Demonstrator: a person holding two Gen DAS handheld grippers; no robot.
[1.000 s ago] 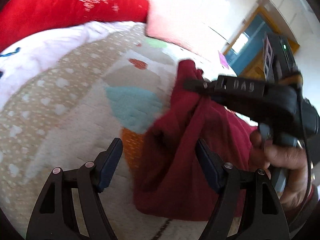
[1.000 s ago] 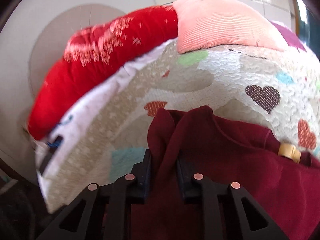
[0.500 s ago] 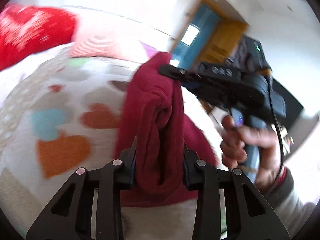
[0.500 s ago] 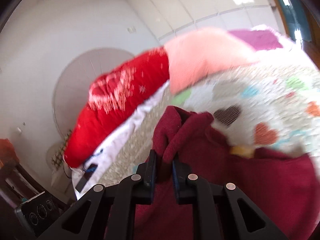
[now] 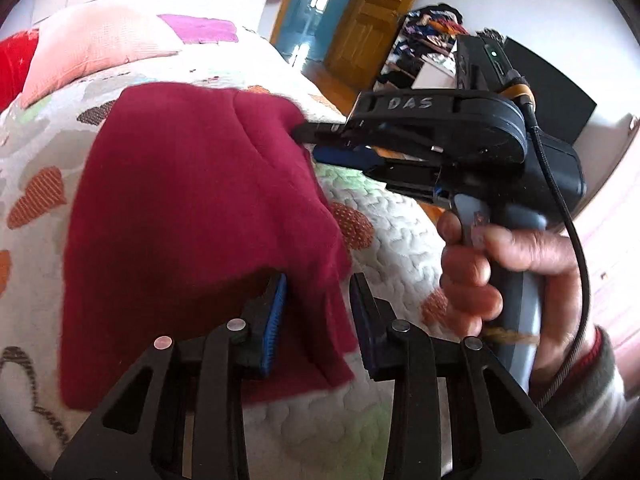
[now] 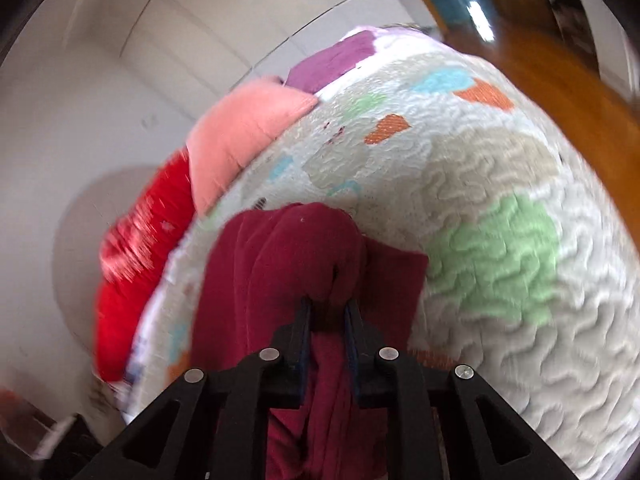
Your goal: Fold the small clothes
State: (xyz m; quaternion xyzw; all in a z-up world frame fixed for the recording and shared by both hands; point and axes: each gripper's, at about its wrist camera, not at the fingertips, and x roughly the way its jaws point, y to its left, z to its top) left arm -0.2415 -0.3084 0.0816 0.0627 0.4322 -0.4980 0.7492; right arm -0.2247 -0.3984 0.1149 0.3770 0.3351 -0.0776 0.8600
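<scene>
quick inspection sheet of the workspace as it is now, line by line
surface: quilted heart-patterned bedspread.
job's things: one maroon garment draped over the bedspread, bunched at two corners.
clutter: pink pillow, red pillow and a purple patch of fabric at the far end.
grippers: left gripper shut on the garment's near edge; right gripper shut on a bunched fold.
cables: black cable running down from the right gripper's body.
surroundings: wooden door, white wall.

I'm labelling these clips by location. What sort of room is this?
Most likely a bedroom: a quilted heart-patterned bedspread with a pink pillow at its head, and a wooden door beyond.
</scene>
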